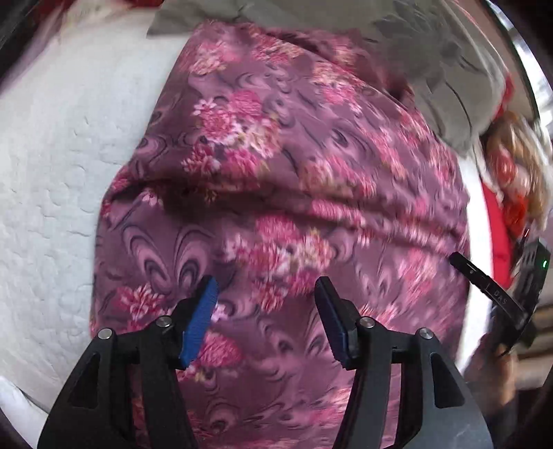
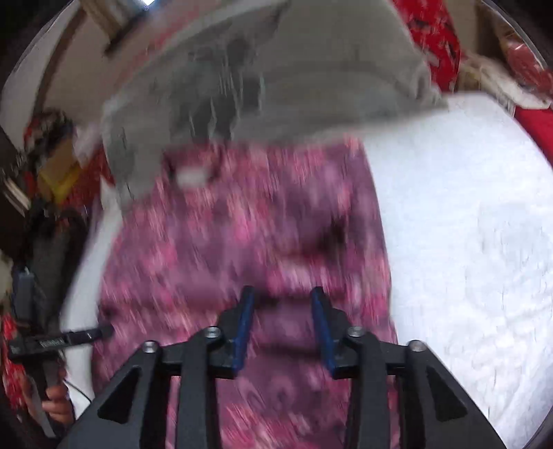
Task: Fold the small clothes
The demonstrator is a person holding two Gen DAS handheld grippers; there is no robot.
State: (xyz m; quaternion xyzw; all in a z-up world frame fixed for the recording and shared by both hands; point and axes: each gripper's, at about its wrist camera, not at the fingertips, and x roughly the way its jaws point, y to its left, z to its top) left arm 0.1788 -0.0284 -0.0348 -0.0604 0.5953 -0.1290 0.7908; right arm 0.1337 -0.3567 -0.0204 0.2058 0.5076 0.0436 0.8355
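The floral cloth lies spread on the bed, its left edge running down the white quilt and its near part passing under both grippers. It is a thin printed fabric, mauve with pink flower clusters and dark swirls, and looks light, limp and a little slick; a raised ridge crosses its middle where the material has bunched. It should drape and slide rather than hold a crease, so a fold would probably need smoothing flat afterward. The best holds look like the hems and corners: a pinch on a single layer near the near edge, one gripper to each side, would likely carry the cloth over without dragging the rest.

The left gripper is released, its jaws wide apart above the cloth with nothing between them; its blue ribbed pads look grippy enough for thin fabric. The right gripper is also released, jaws parted over the near middle of the cloth, though its view is badly blurred and whether the tips touch the fabric cannot be told.

At the far end of the bed a grey garment overlaps the floral cloth's far edge; it looks thicker and matte, like jersey. The quilt is white, stitched in a puffy pattern, soft underfoot for a pinch. Red patterned fabric lies beyond the bed's far corner.
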